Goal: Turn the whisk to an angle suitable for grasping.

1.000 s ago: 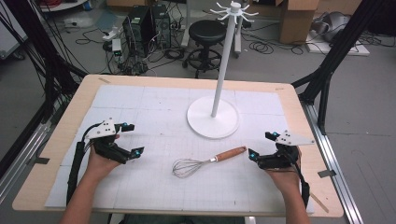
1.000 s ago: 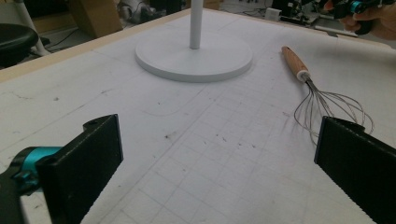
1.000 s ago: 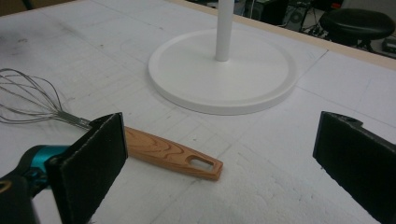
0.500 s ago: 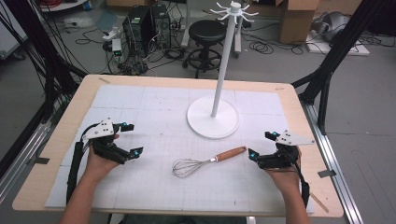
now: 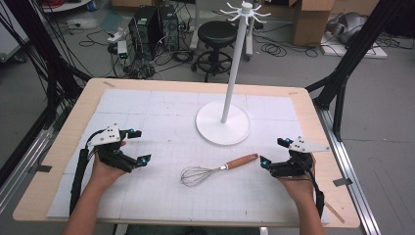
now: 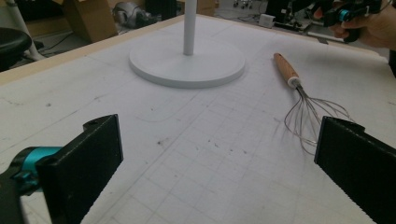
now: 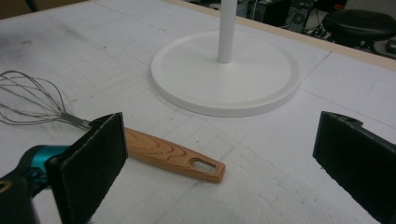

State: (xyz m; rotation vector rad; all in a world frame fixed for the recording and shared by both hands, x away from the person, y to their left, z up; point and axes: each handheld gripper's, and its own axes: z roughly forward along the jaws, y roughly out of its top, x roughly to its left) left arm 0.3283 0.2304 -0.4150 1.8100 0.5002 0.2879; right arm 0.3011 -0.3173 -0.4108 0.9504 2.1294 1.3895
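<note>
A wire whisk (image 5: pixel 215 170) with a wooden handle lies flat on the white gridded mat, handle pointing right and away. A white stand (image 5: pixel 223 122) with a round base and a tall pole topped with hooks rises behind it. My left gripper (image 5: pixel 142 146) rests open on the mat to the whisk's left, holding nothing. My right gripper (image 5: pixel 272 152) is open just right of the handle's end, not touching it. In the left gripper view the jaws (image 6: pixel 217 140) frame bare mat, with the whisk (image 6: pixel 303 98) to the right. In the right gripper view the handle (image 7: pixel 173 156) lies beside the left jaw.
The wooden table (image 5: pixel 313 112) carries the white mat; its edges lie close behind both hands. A black stool (image 5: pixel 217 34), computer towers and cables stand on the floor beyond the far edge. Black frame legs (image 5: pixel 342 68) flank the table.
</note>
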